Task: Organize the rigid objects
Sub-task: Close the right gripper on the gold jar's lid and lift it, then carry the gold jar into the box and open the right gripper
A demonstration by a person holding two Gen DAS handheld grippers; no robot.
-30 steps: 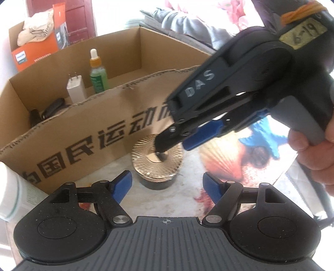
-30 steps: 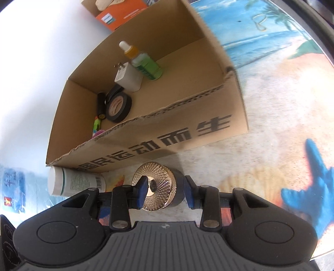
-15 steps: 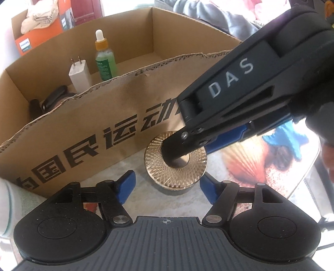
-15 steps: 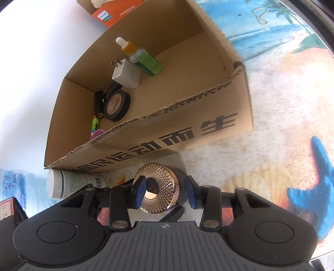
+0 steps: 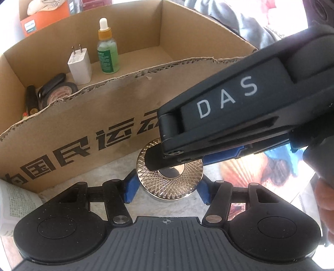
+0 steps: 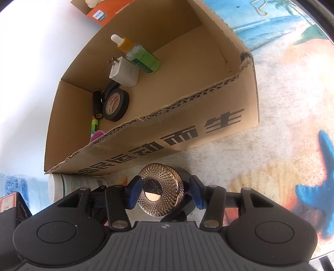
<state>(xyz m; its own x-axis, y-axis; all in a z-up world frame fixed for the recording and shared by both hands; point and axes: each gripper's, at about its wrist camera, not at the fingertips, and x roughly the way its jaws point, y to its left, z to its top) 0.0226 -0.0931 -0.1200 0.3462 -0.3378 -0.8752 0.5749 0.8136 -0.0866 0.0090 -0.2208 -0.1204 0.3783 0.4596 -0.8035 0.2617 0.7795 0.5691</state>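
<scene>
Sitting nearest: one round jar with a gold faceted lid (image 5: 169, 177), upright on the table (image 6: 271, 156), just in front of the cardboard box (image 5: 83, 116).

Straddling it from both sides: left gripper (image 5: 167, 188), jaws closing, blue pads either side of the jar body but not yet visibly pressing; right gripper (image 6: 165, 192), jaws opening, pads flanking the lid with a sliver of gap showing. Neither clamping firmly, by the look of it.

Handling, judged: looking rigid and fairly dense, metal-like lid, smooth dark body below. Lid face knurled but its rim polished, so likely slipping under the pads. Better taking hold low on the straight side wall, pads opposite each other, not on the lid edge, in case of it being loose. Probably breakable if dropped.

Lying beside the box at the near left: one white tube (image 6: 77, 185), on its side.

Farther, inside the box, counting: one roll of black tape (image 6: 115, 104), one black cylinder (image 6: 97, 104), one white plug adapter (image 6: 124, 72), one green dropper bottle (image 6: 142, 57), some small bright bits in the corner, count unclear.

Beyond the box: one orange carton (image 6: 102, 10).
</scene>
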